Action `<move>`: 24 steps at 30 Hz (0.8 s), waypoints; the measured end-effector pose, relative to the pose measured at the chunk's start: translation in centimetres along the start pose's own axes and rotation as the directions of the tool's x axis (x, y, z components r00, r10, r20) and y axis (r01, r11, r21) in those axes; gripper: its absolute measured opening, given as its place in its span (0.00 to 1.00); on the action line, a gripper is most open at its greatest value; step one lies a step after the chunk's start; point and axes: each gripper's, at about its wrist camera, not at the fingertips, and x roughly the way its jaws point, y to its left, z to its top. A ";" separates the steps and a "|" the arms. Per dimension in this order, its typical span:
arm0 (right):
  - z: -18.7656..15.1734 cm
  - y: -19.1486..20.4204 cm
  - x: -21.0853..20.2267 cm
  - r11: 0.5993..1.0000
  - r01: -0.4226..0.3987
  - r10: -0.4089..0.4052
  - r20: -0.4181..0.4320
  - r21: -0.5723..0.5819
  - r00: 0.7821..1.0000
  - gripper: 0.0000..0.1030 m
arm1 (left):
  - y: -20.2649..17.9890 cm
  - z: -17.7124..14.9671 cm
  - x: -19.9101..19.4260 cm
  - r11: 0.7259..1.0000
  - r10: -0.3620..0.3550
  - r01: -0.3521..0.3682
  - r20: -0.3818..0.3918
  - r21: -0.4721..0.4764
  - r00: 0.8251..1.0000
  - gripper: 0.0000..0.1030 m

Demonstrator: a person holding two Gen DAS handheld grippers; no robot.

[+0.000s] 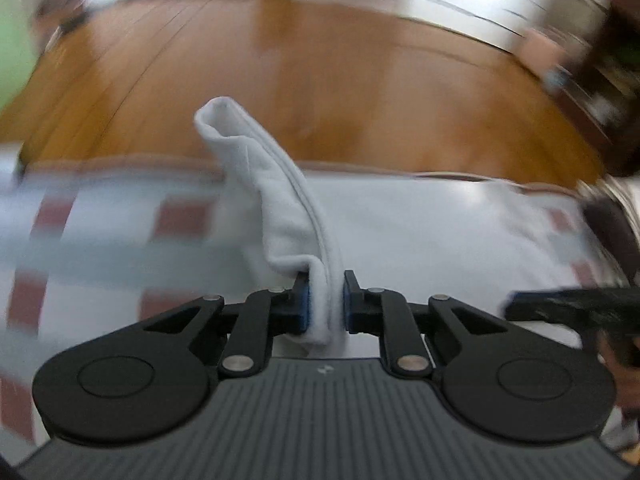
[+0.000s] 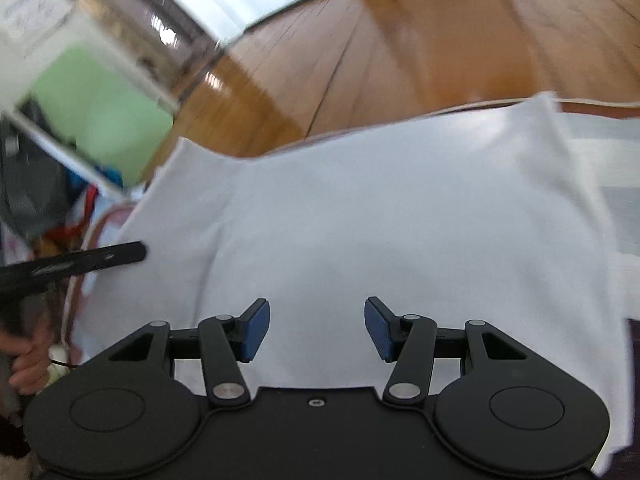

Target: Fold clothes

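1. Your left gripper (image 1: 325, 300) is clamped on a hemmed edge of the white garment (image 1: 280, 200). The blue pads (image 1: 306, 300) pinch a thick fold of cloth, and a strip of it stands up ahead of the jaws and curls over at its tip.

2. Your right gripper (image 2: 317, 330) has its jaws spread wide with nothing between them. It hovers over the broad white panel of the garment (image 2: 380, 220); whether the pads touch the cloth cannot be told.

3. The garment lies spread over a checked cloth (image 1: 80, 240) with red and pale blue squares, near the far edge of the surface. Beyond that edge is a wooden floor (image 1: 320, 72).

4. In the right wrist view, your left hand (image 2: 24, 356) and the dark body of its tool sit at the left margin, beside the garment's left edge.

5. Both views are smeared by motion, so fine creases and the garment's full outline are unclear.

6. Risks, as a judgement: the pinched strip is narrow, so a quick pull could slip it out of the pads. With only one edge held, the cloth could drag and bunch, or slide off the far edge toward the floor. The lifted strip might also twist and fold crookedly.
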 end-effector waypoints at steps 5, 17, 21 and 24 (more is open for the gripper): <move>-0.6 -3.4 -3.6 0.996 -0.005 0.000 0.053 0.089 0.999 0.57 | -10.0 3.0 2.7 0.929 -0.351 0.355 -0.056 0.106 0.935 0.17; -5.2 -7.1 -6.5 0.971 -0.020 0.014 0.027 0.237 1.000 0.57 | -9.2 -0.8 10.5 0.915 -0.392 0.403 -0.216 0.006 0.894 0.62; -5.2 -6.4 -7.0 0.965 -0.073 0.055 0.078 0.250 0.995 0.58 | -5.8 -2.0 10.7 0.956 -0.292 0.281 -0.223 -0.081 0.930 0.64; -5.1 -6.6 -5.5 0.945 -0.103 0.085 0.071 0.310 0.994 0.60 | -3.5 -2.5 10.9 0.936 -0.331 0.284 -0.245 -0.207 0.911 0.64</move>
